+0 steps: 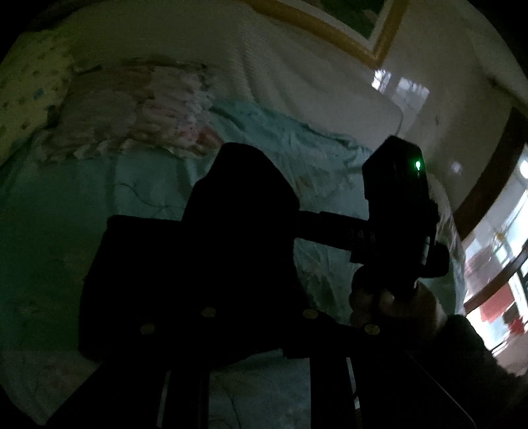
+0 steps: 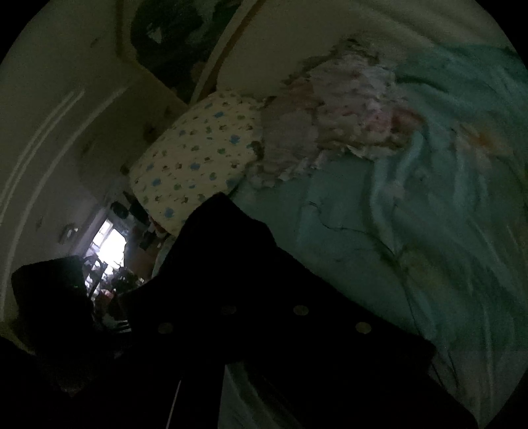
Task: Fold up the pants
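Observation:
The room is dim. The black pants (image 1: 148, 264) hang as a dark bunch over my left gripper (image 1: 241, 204), whose fingers are hidden under the cloth and look shut on it. In this view my right gripper (image 1: 307, 224) reaches in from the right in a person's hand (image 1: 379, 300), its fingers closed against the same dark cloth. The right wrist view shows the pants (image 2: 198, 250) rising in front of my right gripper (image 2: 231, 224) above the bed. The left gripper's body (image 2: 49, 290) is a dark shape at the lower left.
A teal quilt (image 1: 66, 214) covers the bed beneath both grippers. A spotted pillow (image 2: 198, 155) and a folded pink-and-white blanket (image 1: 148, 109) lie at the head end. A framed picture (image 1: 346, 29) hangs on the wall, and a bright window (image 1: 505, 264) is at the right.

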A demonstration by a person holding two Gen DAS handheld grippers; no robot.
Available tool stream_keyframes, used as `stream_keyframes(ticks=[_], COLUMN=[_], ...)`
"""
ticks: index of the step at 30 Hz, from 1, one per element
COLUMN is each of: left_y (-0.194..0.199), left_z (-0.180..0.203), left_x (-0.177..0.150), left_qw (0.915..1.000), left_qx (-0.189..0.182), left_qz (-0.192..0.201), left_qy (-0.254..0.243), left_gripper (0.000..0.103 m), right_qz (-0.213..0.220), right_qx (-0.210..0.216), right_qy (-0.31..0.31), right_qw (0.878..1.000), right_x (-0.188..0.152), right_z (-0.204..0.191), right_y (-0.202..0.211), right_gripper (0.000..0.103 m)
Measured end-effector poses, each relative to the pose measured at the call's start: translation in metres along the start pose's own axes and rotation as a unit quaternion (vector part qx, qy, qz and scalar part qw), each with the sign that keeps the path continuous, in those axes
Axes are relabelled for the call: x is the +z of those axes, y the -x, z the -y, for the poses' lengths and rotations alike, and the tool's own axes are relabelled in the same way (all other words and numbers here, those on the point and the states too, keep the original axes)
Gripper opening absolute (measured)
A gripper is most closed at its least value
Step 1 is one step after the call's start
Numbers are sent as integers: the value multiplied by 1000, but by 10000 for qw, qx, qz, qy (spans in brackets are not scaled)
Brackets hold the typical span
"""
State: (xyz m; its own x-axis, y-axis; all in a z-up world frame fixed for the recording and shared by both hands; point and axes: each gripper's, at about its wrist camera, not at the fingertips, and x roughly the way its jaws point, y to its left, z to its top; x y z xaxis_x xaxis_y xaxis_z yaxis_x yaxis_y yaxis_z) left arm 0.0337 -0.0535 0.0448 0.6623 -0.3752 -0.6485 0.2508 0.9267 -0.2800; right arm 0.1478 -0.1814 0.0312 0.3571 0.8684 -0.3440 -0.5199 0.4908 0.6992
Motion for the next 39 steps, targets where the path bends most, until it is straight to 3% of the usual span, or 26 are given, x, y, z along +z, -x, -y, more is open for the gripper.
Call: stream_keyframes(ticks=[13, 17, 18, 20, 22, 23, 31, 39], left_y=[-51, -57, -56, -53, -49, -46, -20, -1], left_z=[17, 15, 15, 14, 15, 16, 13, -24], left_x=[-22, -25, -26, -24, -23, -22, -16, -9], left_qw=[9980, 9972, 9972, 9969, 9966, 9964, 9961, 9982], left_qx=[-46, -208, -254, -433, -574, -617, -744, -594], left_qz=[-467, -598, -595, -566, -504, -485, -197, -10], left_qy=[-434, -390, -376, -318, -298, -316, -441, -19], left_gripper=[18, 36, 45, 60, 63, 69, 77, 79], right_qz=[106, 81, 87, 120, 249, 336, 831, 985], right_qx=[-468, -955, -1084, -1385, -1669, -1768, -2102, -2104], right_qy=[-503, -510, -533, -557, -591, -622, -949, -918], right_qw=[9976, 9941, 9926, 9887, 9839, 9817, 9695, 9683], right_x=[-30, -34, -34, -36, -38, -39, -47, -55], right_z=[38, 40, 41, 43, 43, 43, 41, 23], right_y=[18, 27, 30, 38, 48, 53, 90, 96], right_gripper=[9, 9, 12, 33, 71, 75, 78, 83])
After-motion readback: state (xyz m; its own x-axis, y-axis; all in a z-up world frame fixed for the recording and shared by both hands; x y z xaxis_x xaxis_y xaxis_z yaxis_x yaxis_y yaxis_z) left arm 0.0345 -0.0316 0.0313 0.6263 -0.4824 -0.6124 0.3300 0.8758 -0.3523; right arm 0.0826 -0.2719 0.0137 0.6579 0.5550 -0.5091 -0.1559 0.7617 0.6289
